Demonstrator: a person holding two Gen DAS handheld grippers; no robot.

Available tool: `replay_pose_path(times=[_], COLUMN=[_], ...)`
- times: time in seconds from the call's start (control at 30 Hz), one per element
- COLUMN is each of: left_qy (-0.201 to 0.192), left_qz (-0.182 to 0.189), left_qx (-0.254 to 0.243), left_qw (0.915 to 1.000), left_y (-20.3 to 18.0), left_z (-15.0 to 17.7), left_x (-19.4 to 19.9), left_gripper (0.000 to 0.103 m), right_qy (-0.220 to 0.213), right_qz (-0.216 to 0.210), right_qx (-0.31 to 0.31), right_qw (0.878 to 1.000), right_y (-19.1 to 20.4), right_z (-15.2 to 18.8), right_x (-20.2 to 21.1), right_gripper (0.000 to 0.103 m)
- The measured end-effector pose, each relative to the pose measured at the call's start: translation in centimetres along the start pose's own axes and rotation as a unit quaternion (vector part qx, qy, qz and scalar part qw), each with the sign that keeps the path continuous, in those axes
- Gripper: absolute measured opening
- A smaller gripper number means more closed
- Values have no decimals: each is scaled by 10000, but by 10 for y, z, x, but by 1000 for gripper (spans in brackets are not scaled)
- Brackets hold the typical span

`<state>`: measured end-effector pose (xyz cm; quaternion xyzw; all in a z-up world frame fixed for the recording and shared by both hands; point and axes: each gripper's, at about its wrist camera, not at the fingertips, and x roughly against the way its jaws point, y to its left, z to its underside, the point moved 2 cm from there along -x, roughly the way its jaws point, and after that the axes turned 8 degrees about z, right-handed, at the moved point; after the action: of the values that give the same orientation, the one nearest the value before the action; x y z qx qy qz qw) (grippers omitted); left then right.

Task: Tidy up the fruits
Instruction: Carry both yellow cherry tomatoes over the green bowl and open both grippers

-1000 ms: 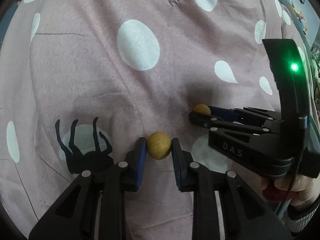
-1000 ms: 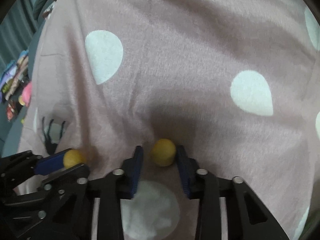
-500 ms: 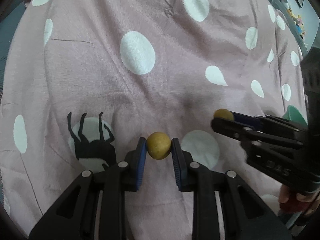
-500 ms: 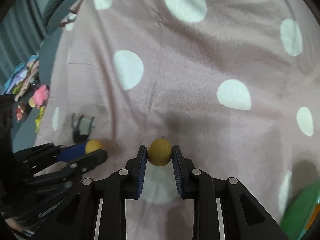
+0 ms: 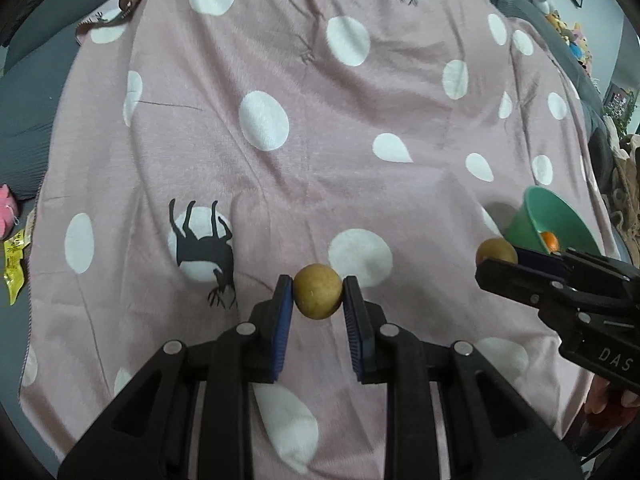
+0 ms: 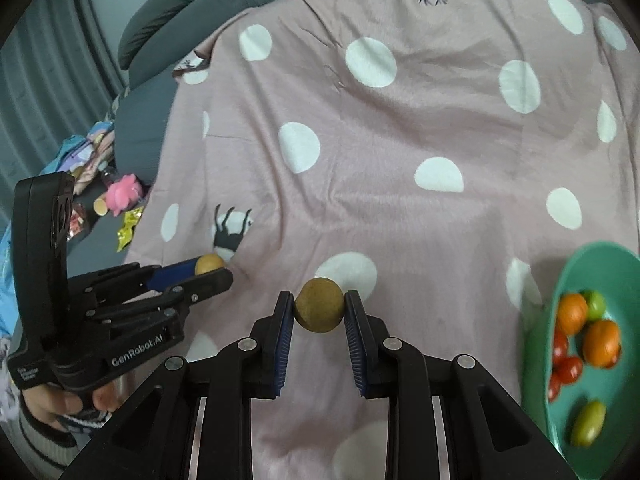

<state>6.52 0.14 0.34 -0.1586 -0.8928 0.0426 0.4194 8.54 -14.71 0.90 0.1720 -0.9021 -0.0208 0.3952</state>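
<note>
Left gripper (image 5: pixel 319 298) clamps a round, matte brown fruit (image 5: pixel 318 297). Right gripper (image 6: pixel 319 312) clamps a second rough-skinned ball (image 6: pixel 319 310), left of the smooth green bowl (image 6: pixel 568 280).

Black handheld grippers with blue pads

Each gripper, left gripper (image 5: pixel 319 296) and right gripper (image 6: pixel 319 312), has matte black plastic linkage arms with round silver screws and ribbed blue pads (image 5: pixel 282 322). White lettering reads "GenRobot.AI" on the left body and "DAS" on the right. Bare skin and a striped knit cuff (image 6: pixel 38 438) show below.
</note>
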Motion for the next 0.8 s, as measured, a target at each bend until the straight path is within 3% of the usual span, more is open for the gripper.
replay_pose_path(times=[0.8], left_qy=[-356], left_qz=[-4], left_qx=[-351], left_qw=[9987], left_y=[-49], left_z=[22], left_x=[66], left_gripper=[25], right_qy=[-575], right_qz=[26], right_qx=[-124], right_qw=[9983], right_y=[1], right_z=[43], right_x=[93], right_gripper=[27])
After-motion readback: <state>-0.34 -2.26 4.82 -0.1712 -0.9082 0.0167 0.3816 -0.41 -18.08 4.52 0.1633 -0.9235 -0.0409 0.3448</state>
